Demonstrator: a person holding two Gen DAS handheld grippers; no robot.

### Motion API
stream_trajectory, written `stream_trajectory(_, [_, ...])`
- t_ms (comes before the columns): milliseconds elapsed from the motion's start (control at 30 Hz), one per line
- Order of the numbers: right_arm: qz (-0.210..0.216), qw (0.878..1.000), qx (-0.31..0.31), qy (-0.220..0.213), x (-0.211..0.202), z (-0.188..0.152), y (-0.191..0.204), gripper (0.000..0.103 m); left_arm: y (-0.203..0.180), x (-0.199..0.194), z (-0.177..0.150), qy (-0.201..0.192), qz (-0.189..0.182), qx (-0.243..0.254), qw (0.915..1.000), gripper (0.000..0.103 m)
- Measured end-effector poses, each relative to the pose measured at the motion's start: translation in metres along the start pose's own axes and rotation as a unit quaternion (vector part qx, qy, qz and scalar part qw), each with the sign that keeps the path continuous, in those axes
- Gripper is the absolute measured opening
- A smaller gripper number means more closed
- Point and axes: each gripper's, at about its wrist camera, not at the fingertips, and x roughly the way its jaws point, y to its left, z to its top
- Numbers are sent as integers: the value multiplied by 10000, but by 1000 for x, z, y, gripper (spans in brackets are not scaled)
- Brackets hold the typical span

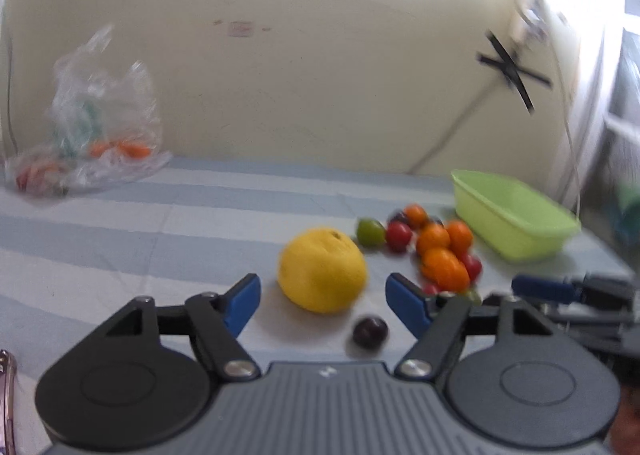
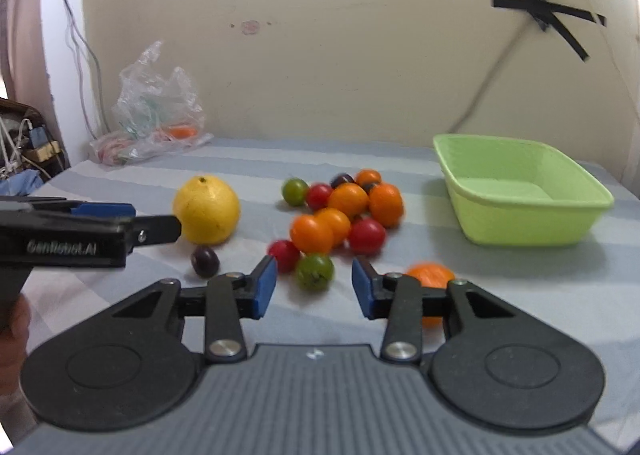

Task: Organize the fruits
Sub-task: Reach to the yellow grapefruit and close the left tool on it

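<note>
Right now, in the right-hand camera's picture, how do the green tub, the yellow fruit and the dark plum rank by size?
1. Green tub, clearly largest.
2. Yellow fruit.
3. Dark plum, smallest, though nearer the camera.

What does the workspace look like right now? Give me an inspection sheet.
Surface: striped cloth, mostly bare.
Job's things: large yellow fruit; pile of small orange, red and green fruits; dark plum; lone orange fruit; green tub, empty.
Clutter: plastic bag at the wall.
Grippers: left claw open, yellow fruit ahead; right claw open, holding nothing.
Cables: cord taped to wall.
Surroundings: cream wall.
</note>
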Motion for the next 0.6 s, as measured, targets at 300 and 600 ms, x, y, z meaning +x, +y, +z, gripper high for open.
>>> stream_trajectory(300, [1014, 9921, -672, 316, 56, 28, 42, 53, 33, 36, 21, 339, -489, -647, 9961, 79])
stream_trajectory(600, [1358, 9864, -544, 746, 101, 35, 53, 63, 27, 59, 21, 572, -666, -818, 9928, 60])
